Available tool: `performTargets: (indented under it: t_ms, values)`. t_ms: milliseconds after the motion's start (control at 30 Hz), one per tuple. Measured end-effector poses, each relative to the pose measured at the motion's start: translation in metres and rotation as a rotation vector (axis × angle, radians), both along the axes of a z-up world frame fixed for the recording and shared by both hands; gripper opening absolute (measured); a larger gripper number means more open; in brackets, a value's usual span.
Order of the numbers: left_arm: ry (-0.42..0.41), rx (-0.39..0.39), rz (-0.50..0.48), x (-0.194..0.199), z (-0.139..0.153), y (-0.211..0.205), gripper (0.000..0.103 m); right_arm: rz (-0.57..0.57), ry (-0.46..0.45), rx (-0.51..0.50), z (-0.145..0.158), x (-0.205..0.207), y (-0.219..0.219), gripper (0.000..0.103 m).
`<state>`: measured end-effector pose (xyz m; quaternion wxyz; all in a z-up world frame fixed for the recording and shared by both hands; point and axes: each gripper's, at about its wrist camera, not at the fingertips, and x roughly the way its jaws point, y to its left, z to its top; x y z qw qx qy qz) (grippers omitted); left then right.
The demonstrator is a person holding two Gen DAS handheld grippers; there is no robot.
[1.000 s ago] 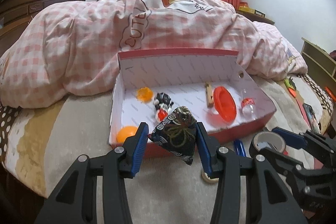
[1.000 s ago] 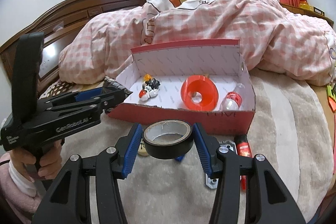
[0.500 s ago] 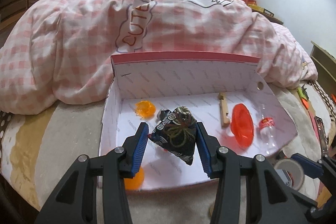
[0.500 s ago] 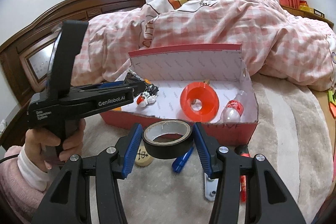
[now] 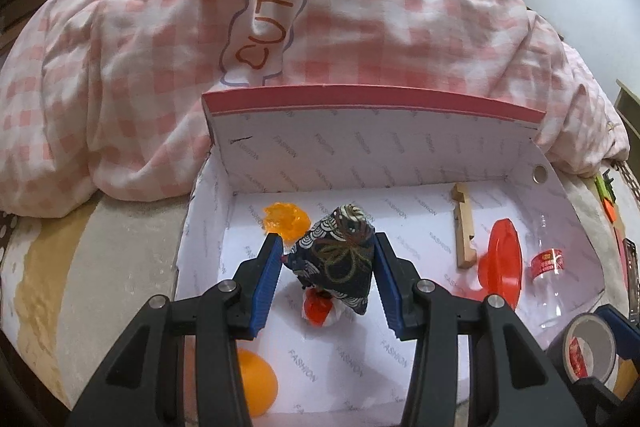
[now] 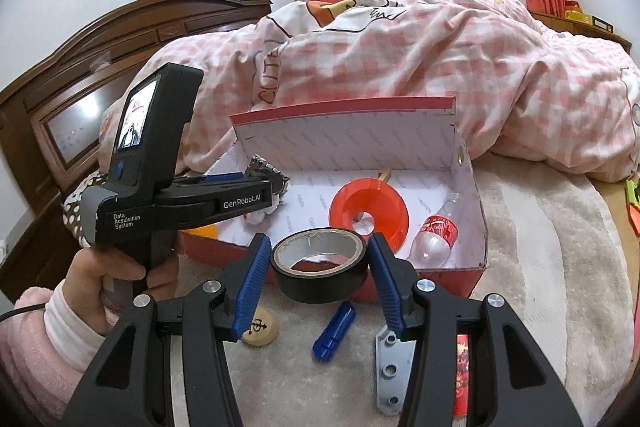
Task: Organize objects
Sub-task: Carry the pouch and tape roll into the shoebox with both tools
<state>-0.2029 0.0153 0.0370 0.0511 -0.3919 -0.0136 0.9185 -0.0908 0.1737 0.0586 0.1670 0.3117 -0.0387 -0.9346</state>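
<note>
- Right now the left hand-held gripper (image 5: 326, 267) is clamping a dark patterned fabric pouch (image 5: 335, 259) between its blue pads, holding it above the floor of the open red box (image 5: 372, 99), over a small red-and-white toy (image 5: 319, 309).
- Meanwhile the right hand-held gripper (image 6: 314, 269) is gripping a roll of black tape (image 6: 320, 269) and hovering just in front of the box's near wall.
- Letting go from this height is risking a bad landing: the pouch looks soft and bottom-heavy, so it could be dropping onto the toy below and tipping against the orange crinkled ball (image 5: 286, 221) instead of lying flat.
- Crowding is another worry; the orange funnel (image 6: 368, 215), the wooden piece (image 5: 462, 227) and the small clear bottle (image 6: 436, 237) are already filling the right half, so the tape may be knocking the funnel or rolling once it goes in.
- Both tools are working close together at the same box, and a sideways swing could be making them collide.
- Loose things are lying on the beige bedspread (image 6: 540, 247) before the box: a round game piece (image 6: 260, 329), a blue clip (image 6: 334, 327) and a grey metal bracket (image 6: 390, 371).
- Everything is sitting on a bed, with a pink checked duvet (image 6: 420, 67) heaped behind the box, a dark wooden headboard (image 6: 100, 67) to the left, and a curtained window beyond.
</note>
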Motion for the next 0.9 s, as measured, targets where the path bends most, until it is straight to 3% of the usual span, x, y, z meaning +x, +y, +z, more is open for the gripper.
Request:
performTargets:
  t_ms: [233, 367, 900]
  values:
    - [0.002, -0.004, 0.002, -0.004, -0.004, 0.003, 0.046, -0.024, 0.031, 0.037, 0.01, -0.025, 0.001, 0.051]
    - [0.011, -0.005, 0.006, -0.002, -0.006, 0.004, 0.046, -0.045, 0.001, 0.045, 0.009, -0.054, 0.002, 0.051]
    - [0.019, -0.012, 0.011, -0.004, -0.009, 0.008, 0.047, -0.125, -0.111, 0.122, -0.028, -0.137, -0.007, 0.051]
